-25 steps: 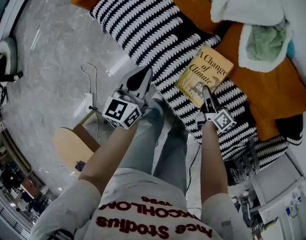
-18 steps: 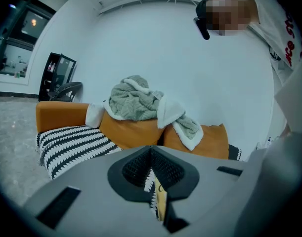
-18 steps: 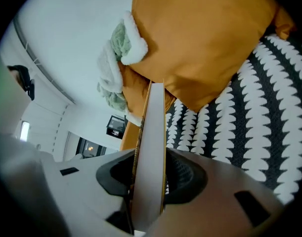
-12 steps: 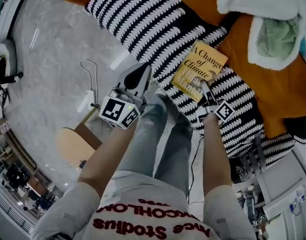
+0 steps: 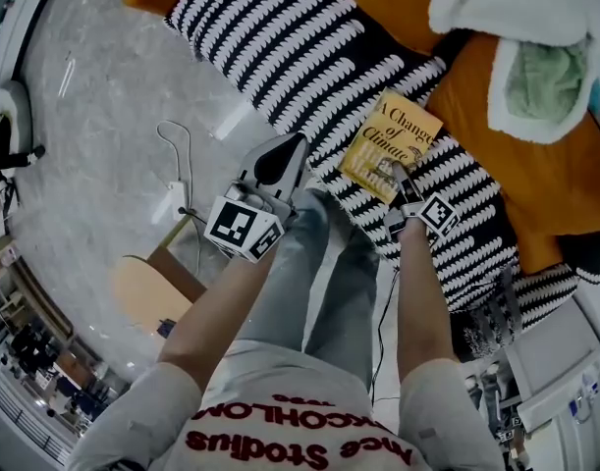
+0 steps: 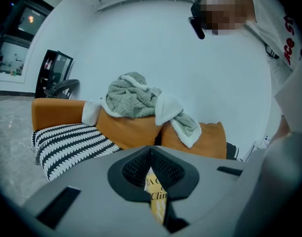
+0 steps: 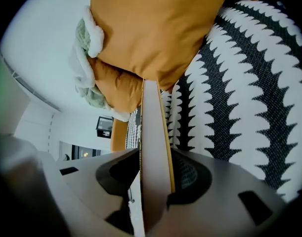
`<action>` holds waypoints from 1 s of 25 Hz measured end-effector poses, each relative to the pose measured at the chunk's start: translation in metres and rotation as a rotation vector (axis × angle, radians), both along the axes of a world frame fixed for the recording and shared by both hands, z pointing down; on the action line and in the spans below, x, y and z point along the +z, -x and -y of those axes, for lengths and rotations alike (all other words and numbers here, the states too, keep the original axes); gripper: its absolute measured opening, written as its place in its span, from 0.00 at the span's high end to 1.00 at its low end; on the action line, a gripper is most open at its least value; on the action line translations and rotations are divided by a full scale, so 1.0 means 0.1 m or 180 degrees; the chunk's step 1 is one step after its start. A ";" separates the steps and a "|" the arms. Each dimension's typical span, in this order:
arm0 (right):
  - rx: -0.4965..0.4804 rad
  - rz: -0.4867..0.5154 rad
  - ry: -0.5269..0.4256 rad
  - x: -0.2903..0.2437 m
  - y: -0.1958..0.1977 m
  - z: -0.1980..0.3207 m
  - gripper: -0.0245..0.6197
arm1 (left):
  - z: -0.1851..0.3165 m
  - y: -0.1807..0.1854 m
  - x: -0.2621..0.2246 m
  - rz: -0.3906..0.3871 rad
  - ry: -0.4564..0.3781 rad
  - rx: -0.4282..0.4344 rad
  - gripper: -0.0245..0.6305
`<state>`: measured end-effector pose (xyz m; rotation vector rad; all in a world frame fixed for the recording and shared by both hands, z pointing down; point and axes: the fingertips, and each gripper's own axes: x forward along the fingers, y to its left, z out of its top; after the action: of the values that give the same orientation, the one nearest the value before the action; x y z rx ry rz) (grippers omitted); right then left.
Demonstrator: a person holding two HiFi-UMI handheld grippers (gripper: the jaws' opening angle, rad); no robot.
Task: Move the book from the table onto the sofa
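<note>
The yellow book (image 5: 390, 145) lies tilted over the black-and-white striped blanket (image 5: 280, 37) on the orange sofa (image 5: 540, 180). My right gripper (image 5: 400, 177) is shut on the book's near edge. In the right gripper view the book (image 7: 153, 132) stands edge-on between the two pads of the right gripper (image 7: 155, 177), close above the blanket (image 7: 239, 83). My left gripper (image 5: 278, 157) hangs shut and empty at the sofa's front edge, left of the book. Past the left gripper's (image 6: 151, 168) closed jaws a strip of the book (image 6: 155, 196) shows.
A green and white fleece throw (image 5: 530, 57) is piled on the orange cushions (image 7: 151, 28) behind the book. A wooden stool (image 5: 147, 287), a cable (image 5: 177, 150) and a white power strip (image 5: 170, 202) sit on the marble floor at left. The person's legs (image 5: 300, 283) stand against the sofa front.
My right gripper has come down with the book, closer to the striped blanket, and rolled it a little. The left gripper has barely moved.
</note>
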<state>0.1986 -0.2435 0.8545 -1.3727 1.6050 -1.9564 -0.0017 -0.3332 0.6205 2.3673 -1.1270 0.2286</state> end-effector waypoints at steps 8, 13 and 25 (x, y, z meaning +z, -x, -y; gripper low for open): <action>-0.0544 -0.0427 0.0122 -0.03 0.20 0.02 0.55 | -0.03 0.01 -0.02 -0.0054 0.0035 0.0062 0.94; -0.0732 -0.1024 0.0277 -0.09 0.07 -0.02 0.47 | 0.01 0.04 0.00 -0.0125 0.0098 0.0070 0.94; -0.0598 -0.1785 0.0103 -0.32 -0.34 -0.02 0.70 | -0.02 0.05 -0.11 -0.0060 -0.0085 0.0109 0.94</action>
<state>0.2330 -0.2410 0.8229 -1.9754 2.0045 -1.7926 -0.0068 -0.3307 0.6095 2.4088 -1.0880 0.2039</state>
